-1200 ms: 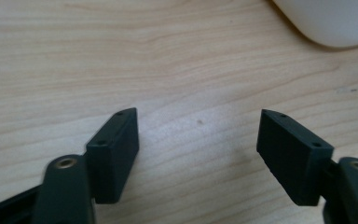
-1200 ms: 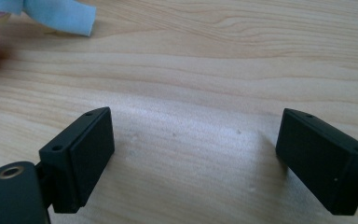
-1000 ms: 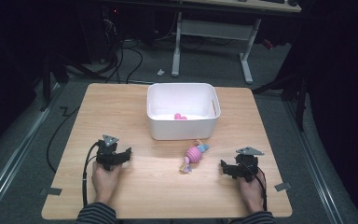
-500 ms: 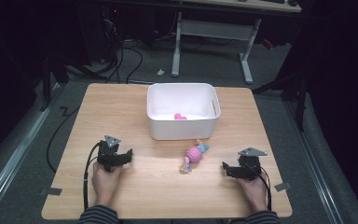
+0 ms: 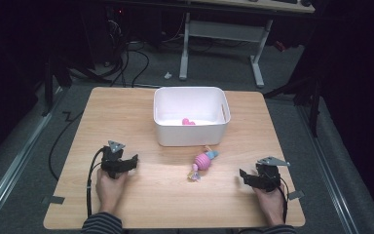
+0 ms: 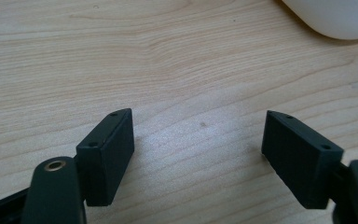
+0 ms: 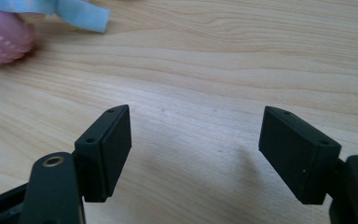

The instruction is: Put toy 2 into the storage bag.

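The pink toy [image 5: 203, 161] lies on the bare wood of the table [image 5: 126, 117], just in front of the white bin [image 5: 165, 131] and apart from its near wall, roughly midway between the two hands but somewhat nearer the right one. The toy's long axis runs diagonally across the table: its light blue end points up and to the right toward the bin, while its smaller pale end points down and to the left toward the person. It lies flat, not propped. A second pink item [image 5: 188, 121] already rests on the bin's floor, which suggests that the work in hand is gathering toys into the bin and that this one is next. The left gripper [image 5: 124, 165] sits low over the table at the left, its jaws standing apart with only wood grain between them; a corner of the bin shows at the top of the left gripper view, so this hand appears parked rather than engaged. The right gripper [image 5: 247, 176] points leftward toward the toy; its jaws have just been closing somewhat, yet the right gripper view shows them well apart with nothing between them, and the toy at the upper left corner, clear of the pads. In judgement, the right hand is placed for the approach, and a grasp across the round middle of the toy, square to its long axis, would suit best.
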The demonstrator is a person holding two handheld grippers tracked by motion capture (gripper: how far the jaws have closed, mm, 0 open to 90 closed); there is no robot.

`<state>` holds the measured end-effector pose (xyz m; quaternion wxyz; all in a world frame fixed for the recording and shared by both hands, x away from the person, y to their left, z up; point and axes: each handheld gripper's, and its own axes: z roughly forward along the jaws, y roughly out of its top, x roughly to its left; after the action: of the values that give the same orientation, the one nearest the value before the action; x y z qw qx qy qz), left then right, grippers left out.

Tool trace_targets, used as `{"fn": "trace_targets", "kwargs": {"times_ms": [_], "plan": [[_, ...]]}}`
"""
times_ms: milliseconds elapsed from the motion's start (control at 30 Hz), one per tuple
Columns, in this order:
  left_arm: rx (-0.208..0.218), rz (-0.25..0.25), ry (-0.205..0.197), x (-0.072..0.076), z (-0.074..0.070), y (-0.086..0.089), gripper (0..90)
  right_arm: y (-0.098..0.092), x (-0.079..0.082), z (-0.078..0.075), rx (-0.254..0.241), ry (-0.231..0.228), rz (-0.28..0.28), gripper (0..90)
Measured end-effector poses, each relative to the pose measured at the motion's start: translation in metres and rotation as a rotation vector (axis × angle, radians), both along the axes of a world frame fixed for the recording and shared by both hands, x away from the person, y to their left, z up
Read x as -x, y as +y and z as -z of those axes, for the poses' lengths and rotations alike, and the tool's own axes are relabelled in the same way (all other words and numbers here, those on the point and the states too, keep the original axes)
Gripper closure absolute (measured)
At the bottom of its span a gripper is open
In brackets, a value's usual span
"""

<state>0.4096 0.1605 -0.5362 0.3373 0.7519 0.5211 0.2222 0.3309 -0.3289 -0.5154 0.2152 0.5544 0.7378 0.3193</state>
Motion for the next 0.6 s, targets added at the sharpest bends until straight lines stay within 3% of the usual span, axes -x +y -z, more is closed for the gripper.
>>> {"fn": "trace_targets", "kwargs": {"times_ms": [300, 433, 600], "plan": [[-0.005, 0.008, 0.000, 0.001, 0.000, -0.001, 24.2, 0.024, 0.001, -0.014, 0.012, -0.026, -0.099, 27.0], [-0.004, 0.008, 0.000, 0.001, 0.000, -0.001, 24.3, 0.039, 0.001, -0.019, -0.017, -0.030, -0.172, 27.0], [-0.002, 0.009, 0.000, 0.000, 0.000, -0.001, 24.8, 0.044, -0.004, -0.023, -0.040, -0.003, -0.204, 32.5]]}}
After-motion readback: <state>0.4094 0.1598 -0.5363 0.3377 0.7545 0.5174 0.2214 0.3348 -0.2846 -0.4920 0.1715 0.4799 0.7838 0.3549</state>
